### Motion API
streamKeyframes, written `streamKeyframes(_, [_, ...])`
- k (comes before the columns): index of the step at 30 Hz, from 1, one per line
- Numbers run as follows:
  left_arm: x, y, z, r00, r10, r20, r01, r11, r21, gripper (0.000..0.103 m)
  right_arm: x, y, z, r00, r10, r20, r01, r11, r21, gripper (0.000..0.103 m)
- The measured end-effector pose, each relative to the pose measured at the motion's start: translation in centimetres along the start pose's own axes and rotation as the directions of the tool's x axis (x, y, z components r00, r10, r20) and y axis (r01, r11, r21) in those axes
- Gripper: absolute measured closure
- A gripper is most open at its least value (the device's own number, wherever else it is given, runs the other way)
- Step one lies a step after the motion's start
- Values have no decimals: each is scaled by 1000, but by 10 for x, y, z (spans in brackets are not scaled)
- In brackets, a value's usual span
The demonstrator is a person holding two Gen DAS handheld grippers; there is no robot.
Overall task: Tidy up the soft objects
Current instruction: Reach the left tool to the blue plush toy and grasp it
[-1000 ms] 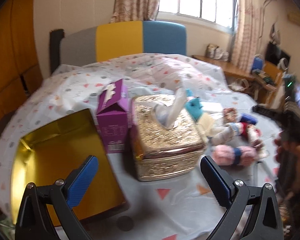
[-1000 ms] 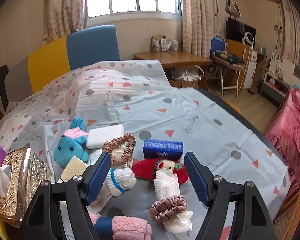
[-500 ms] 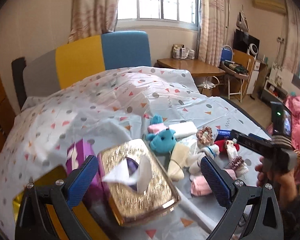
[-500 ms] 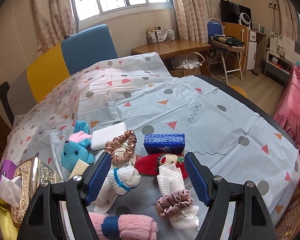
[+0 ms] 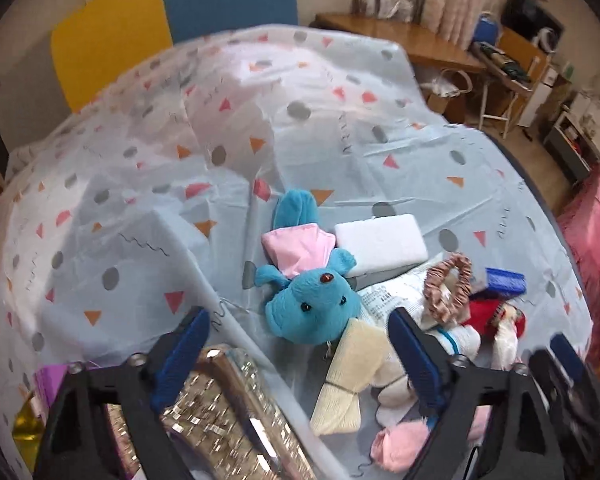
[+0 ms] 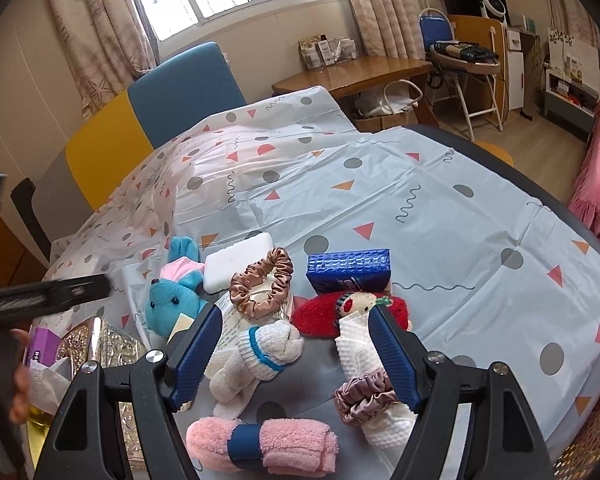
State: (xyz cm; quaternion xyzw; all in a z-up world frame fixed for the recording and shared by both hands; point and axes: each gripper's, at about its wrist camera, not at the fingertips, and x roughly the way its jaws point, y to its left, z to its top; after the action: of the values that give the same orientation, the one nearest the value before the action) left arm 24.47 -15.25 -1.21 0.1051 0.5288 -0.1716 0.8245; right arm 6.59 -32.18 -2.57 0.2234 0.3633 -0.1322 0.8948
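Blue plush toy (image 5: 314, 300) now framed, gold box left behind; left gripper (image 5: 300, 346) closing, empty, beginning pickup; right gripper (image 6: 296, 344) hovering wide, empty.

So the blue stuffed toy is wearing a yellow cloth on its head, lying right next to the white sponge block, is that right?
Not quite. The cloth on the blue stuffed toy is pink, not yellow; the left wrist view shows it plainly, and the right wrist view agrees. The rest holds: the toy lies right next to the white sponge block on the patterned tablecloth.
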Motion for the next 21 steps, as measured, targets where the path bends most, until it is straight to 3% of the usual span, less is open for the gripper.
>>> streamKeyframes(10, [69, -19, 19, 985, 1, -172, -5, 1000, -26, 17, 5, -7, 0, 999, 18, -36, -16, 999, 39, 26])
streamKeyframes(13, [88, -19, 18, 975, -6, -224, -4, 999, -42, 34, 6, -7, 0, 999, 19, -40, -18, 999, 40, 26])
streamKeyframes(14, [92, -19, 17, 973, 6, -233, -16, 999, -40, 46, 6, -7, 0, 999, 17, -42, -15, 999, 37, 26])
streamKeyframes(18, [82, -17, 11, 985, -20, -169, 17, 1000, -18, 58, 9, -8, -1, 999, 15, -52, -13, 999, 36, 26])
streamKeyframes(21, [56, -10, 7, 996, -43, -84, 41, 999, -28, 61, 8, -9, 0, 999, 11, -44, -9, 999, 37, 26])
